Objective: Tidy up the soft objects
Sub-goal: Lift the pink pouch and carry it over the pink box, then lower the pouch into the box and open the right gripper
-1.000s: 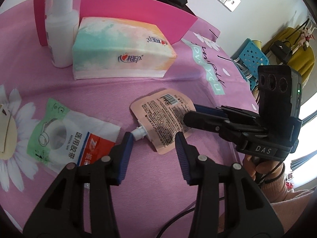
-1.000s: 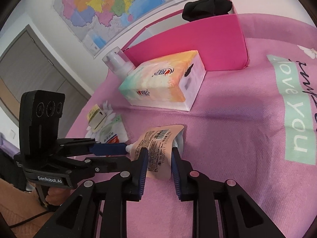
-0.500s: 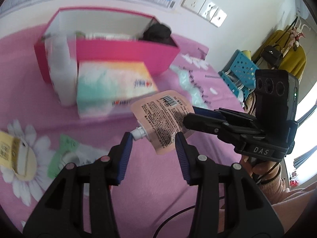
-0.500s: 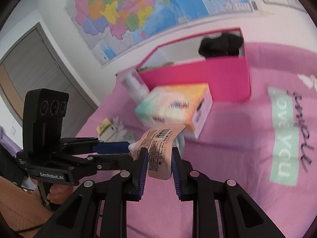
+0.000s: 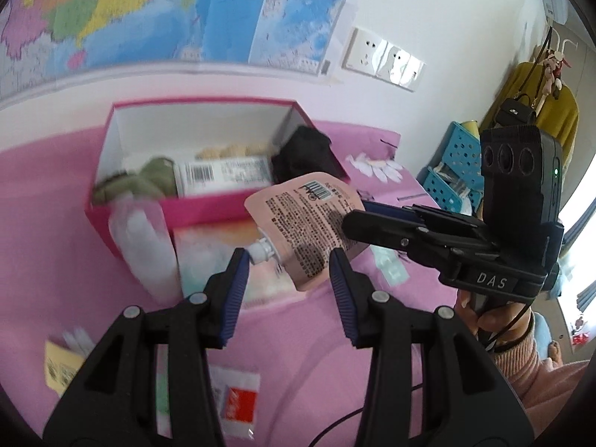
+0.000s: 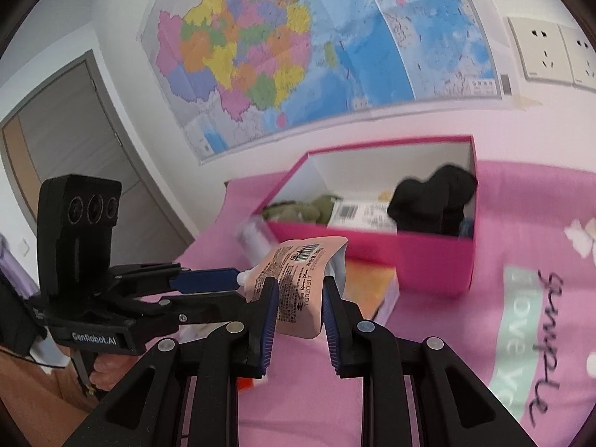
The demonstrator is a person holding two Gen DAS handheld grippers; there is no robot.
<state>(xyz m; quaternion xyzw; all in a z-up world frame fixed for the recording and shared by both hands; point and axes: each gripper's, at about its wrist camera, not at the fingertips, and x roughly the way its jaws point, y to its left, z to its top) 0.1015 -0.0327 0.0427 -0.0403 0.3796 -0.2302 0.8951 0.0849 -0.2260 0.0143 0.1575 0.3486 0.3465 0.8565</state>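
While the right gripper point(image 6: 298, 307) is clamped on one peach spouted pouch point(image 6: 298, 279), that pouch hangs in the air above the pink bedspread point(image 6: 465, 335), its barcode end up and its white cap pointing toward the left gripper point(image 5: 287, 279). The left gripper's fingers stand apart with nothing between them; in its own view the pouch sits just ahead of the gap, its cap beside the left-hand fingertip point(image 5: 238, 264).

Count: one pouch, one pink box point(image 5: 208, 208), two grippers. Inside the box: one green soft item point(image 5: 149, 178), one white barcoded pack point(image 5: 223, 177), one black cloth point(image 5: 305, 152) at the right end, one beige item at the back wall, blurred. Outside, just in front of the box: one pastel tissue pack point(image 5: 208, 257) and one white bottle point(image 5: 149, 246), both blurred. Near the lower left edge lie one yellow card point(image 5: 61, 367) and one white packet with a red patch point(image 5: 238, 398).

The pouch lies in front of the box's near wall, lower than the rim in the right view. The box is open-topped, with bare white floor showing toward its back. The bedspread to the right of the box is bare apart from its print.
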